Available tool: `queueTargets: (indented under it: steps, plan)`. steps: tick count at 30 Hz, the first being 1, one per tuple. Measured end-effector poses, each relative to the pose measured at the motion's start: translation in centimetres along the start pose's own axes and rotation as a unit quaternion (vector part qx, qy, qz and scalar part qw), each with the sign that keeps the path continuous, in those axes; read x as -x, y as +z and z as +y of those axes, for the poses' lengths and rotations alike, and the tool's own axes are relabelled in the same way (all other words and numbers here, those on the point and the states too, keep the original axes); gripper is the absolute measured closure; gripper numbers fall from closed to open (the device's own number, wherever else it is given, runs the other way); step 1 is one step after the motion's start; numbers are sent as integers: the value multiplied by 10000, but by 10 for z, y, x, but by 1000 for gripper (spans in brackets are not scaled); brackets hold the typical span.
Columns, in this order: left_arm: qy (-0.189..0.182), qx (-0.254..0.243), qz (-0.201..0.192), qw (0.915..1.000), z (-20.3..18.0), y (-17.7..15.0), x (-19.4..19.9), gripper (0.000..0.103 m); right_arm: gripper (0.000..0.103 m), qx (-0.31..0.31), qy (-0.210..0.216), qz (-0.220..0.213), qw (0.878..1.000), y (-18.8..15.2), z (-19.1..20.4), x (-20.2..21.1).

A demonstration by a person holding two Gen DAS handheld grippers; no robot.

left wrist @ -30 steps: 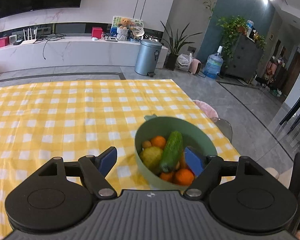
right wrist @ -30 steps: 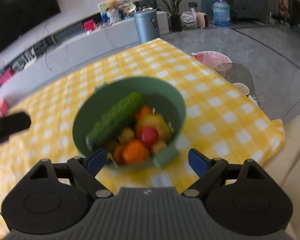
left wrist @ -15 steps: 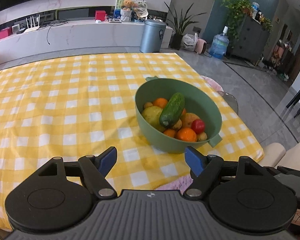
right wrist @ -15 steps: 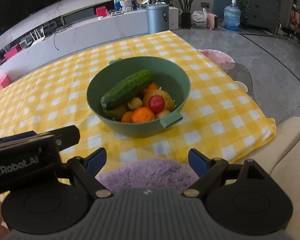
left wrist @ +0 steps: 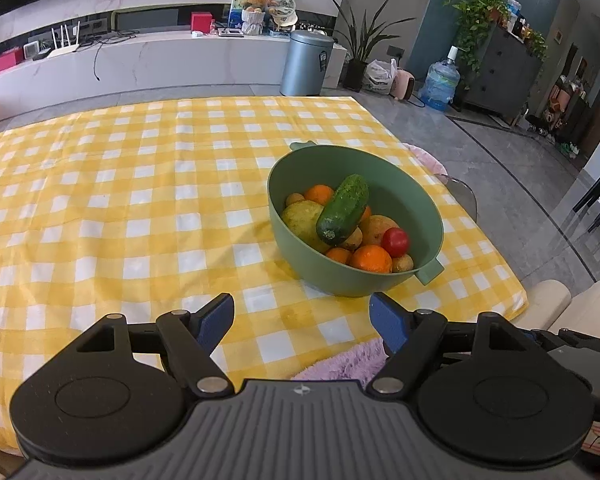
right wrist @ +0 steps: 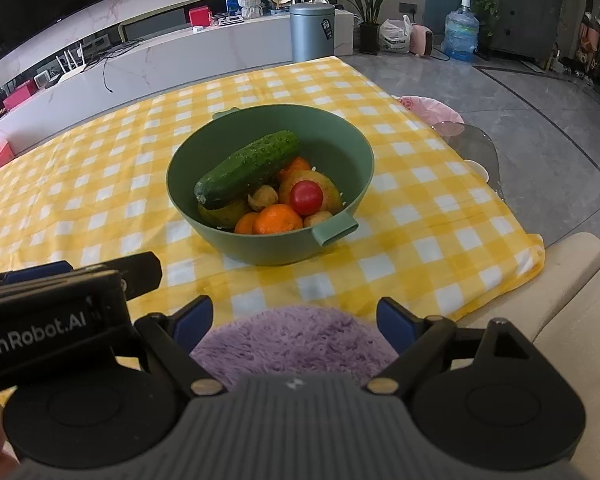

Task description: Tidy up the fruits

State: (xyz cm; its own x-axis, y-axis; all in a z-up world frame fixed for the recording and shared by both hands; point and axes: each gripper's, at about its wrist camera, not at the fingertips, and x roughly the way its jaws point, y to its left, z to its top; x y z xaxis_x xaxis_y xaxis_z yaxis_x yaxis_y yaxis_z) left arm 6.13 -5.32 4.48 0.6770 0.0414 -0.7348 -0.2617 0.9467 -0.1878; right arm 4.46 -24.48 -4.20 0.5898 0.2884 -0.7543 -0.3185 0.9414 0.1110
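A green bowl [left wrist: 404,200] stands on the yellow checked tablecloth [left wrist: 140,200] near the table's right front corner; it also shows in the right wrist view [right wrist: 340,136]. In it lie a cucumber [left wrist: 344,208] [right wrist: 248,168], oranges [left wrist: 370,258] [right wrist: 278,218], a red tomato [left wrist: 395,241] [right wrist: 307,197], a yellow-green fruit [left wrist: 304,218] and small brown fruits. My left gripper [left wrist: 302,318] is open and empty, short of the bowl. My right gripper [right wrist: 294,320] is open and empty over a purple fluffy cushion [right wrist: 296,340]. The left gripper's body [right wrist: 52,312] shows at the right view's left.
The table's front edge lies just beyond both grippers. A beige chair [right wrist: 560,288] stands at the right corner. A pink plate [right wrist: 428,106] and a glass table edge [right wrist: 476,148] lie beyond the right side. A grey bin [left wrist: 306,62] stands behind the table.
Both grippers have pulled back and up from the bowl towards the table's front edge. The bowl now sits free ahead of them. The jaws stay open.
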Motion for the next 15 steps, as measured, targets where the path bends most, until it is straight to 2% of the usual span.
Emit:
queueTargets:
  steps: [15]
  plan:
    - [-125, 98, 1, 9999, 1, -2, 0, 13, 18, 132, -191, -62, 9997, -1, 4, 7]
